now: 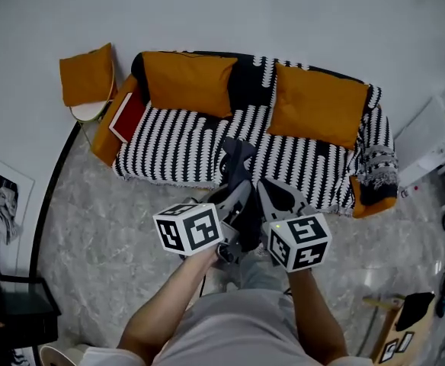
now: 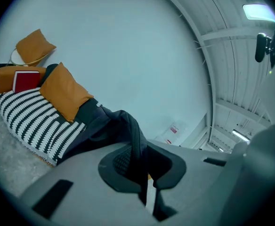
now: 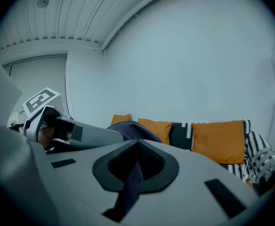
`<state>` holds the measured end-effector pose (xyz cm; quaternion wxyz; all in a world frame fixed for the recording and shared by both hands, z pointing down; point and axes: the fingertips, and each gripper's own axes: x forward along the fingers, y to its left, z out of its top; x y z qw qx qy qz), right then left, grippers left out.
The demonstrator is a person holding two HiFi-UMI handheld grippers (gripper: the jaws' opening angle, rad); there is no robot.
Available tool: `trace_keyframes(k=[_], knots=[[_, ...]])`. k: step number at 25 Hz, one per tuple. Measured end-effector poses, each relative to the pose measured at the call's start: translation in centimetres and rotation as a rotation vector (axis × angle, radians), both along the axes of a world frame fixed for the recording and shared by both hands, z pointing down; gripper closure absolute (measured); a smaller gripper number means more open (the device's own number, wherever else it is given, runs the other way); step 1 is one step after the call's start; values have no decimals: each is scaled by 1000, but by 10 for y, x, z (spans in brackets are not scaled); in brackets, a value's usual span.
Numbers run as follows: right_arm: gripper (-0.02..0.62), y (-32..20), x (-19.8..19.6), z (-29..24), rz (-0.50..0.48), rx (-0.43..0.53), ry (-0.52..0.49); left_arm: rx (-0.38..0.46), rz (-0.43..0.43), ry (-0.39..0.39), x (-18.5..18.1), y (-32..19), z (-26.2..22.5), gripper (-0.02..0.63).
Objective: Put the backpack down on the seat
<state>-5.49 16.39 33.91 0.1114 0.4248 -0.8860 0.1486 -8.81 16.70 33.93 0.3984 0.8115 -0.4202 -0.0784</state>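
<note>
Nearest, the left gripper (image 2: 144,171) was clamped shut on a dark fabric strap (image 2: 135,135). The right gripper (image 3: 136,166) was shut on a second strap (image 3: 128,192). The dark soft fabric backpack (image 1: 236,162) hung between them at the near edge of the black-and-white striped sofa (image 1: 169,147), apparently not yet resting on its seat. It sagged, so it is judged limp and moderately heavy, and the straps are the sound hold. Orange cushions (image 1: 188,82) stood farthest.

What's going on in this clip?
A person stands facing a black-and-white striped sofa with orange cushions, carrying a dark backpack with two handheld grippers. The left gripper and the right gripper are each shut on a strap of the backpack. The backpack hangs in front of the sofa and is not yet down on the seat.
</note>
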Motion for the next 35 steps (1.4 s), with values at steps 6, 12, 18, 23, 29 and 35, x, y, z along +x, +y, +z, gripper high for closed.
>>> trace_keyframes(k=[6,12,18,23,29,35], knots=[[594,-57,10,5,-17,-22,-18,-28,-32,-7,7,-55,7,589],[594,-113,20,3,-44,-25,-38,-32,-64,-24,14,-108,6,589],[594,-156,34,2,-61,-21,-60,-33,-85,-31,25,-150,9,589],[594,-183,47,-1,-58,-11,-60,-34,-93,-46,29,-180,14,589],[594,-211,56,2,-40,-10,-47,-55,-86,-57,31,-212,25,589],[594,-246,55,9,-11,-15,-28,-71,-64,-51,22,-249,36,589]])
